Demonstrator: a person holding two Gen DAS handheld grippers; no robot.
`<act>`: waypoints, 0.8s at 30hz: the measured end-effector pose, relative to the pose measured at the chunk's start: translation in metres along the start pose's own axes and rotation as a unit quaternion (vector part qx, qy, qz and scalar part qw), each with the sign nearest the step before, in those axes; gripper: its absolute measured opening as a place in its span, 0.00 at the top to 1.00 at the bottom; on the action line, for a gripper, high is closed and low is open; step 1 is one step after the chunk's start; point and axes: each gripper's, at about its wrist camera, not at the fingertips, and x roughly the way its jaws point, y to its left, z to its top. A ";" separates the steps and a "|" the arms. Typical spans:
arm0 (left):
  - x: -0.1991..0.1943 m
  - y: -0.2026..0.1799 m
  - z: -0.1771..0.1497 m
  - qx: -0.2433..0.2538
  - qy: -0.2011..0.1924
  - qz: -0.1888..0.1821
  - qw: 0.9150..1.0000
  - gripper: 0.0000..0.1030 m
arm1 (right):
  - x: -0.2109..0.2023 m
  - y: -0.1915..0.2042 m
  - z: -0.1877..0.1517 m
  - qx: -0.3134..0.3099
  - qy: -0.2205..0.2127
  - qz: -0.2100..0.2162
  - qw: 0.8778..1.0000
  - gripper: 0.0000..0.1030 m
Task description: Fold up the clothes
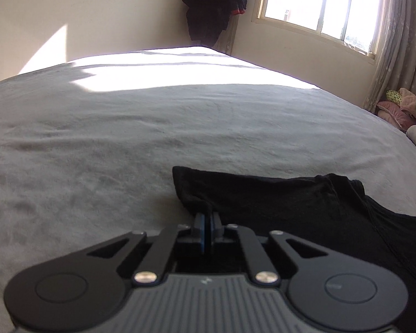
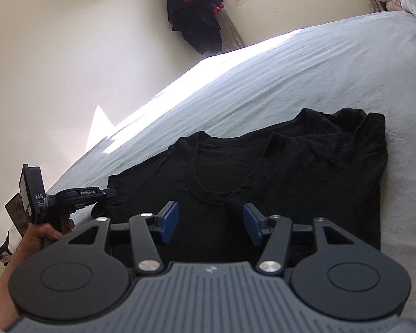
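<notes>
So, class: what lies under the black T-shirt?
The black T-shirt lies on the grey bed cover, which shows all around it; whatever is beneath the shirt's middle is hidden.

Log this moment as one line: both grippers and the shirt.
left gripper: shut on sleeve edge of black T-shirt | right gripper: open, above shirt near collar, holding nothing | shirt: lying on bed, partly folded

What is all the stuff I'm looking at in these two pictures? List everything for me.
T-shirt: one, black, flat on the bed, neckline showing.
Bed cover: one, pale grey, under the shirt.
Hanging clothes: dark with red trim, in the wall corner.
Window: one, bright, with a pale curtain.
Pillows: pink and green, far right.
Left gripper: black, blue pads, shut on the shirt's sleeve edge.
Right gripper: open above the shirt.
Hand: one, holding the left gripper.
</notes>
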 end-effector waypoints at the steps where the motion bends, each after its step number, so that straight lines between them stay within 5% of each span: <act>1: -0.001 0.001 0.002 -0.014 -0.002 -0.007 1.000 0.97 | 0.000 0.000 0.000 0.001 0.000 0.000 1.000 0.46; 13: -0.033 -0.048 0.021 0.012 -0.063 -0.100 0.993 0.97 | -0.008 -0.006 0.002 0.014 -0.015 0.002 1.000 0.46; 24: -0.031 -0.111 0.007 0.063 -0.026 -0.185 0.980 0.97 | -0.011 -0.008 0.003 0.020 -0.020 0.007 1.000 0.46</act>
